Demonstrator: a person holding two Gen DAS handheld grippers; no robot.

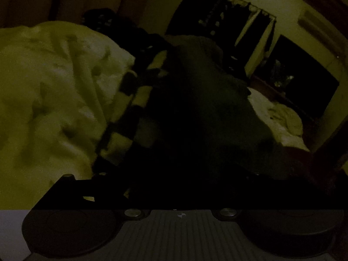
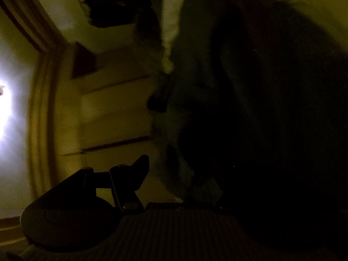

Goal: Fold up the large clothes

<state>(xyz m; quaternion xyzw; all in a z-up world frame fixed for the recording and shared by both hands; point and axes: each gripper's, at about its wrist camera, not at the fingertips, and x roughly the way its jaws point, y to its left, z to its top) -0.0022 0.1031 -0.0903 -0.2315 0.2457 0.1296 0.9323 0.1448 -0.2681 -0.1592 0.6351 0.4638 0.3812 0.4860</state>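
Observation:
The room is very dark. In the left wrist view a large dark garment [image 1: 195, 108] hangs and drapes straight in front of the camera, over a bed. It covers the left gripper [image 1: 180, 187]; only the left finger base [image 1: 71, 184] shows, and the tips are lost in the cloth. In the right wrist view the same dark garment [image 2: 250, 108] fills the right half. The left finger [image 2: 134, 174] of the right gripper [image 2: 184, 187] shows as a silhouette; the right finger is buried in the cloth.
A pale rumpled quilt [image 1: 54, 97] lies at the left, with a dark-and-light checked cloth [image 1: 130, 100] beside it. A dark window [image 1: 217, 32] and a dark screen [image 1: 300, 76] are on the far wall. A bright light [image 2: 4, 108] glares at the left, next to pale drawers [image 2: 113, 108].

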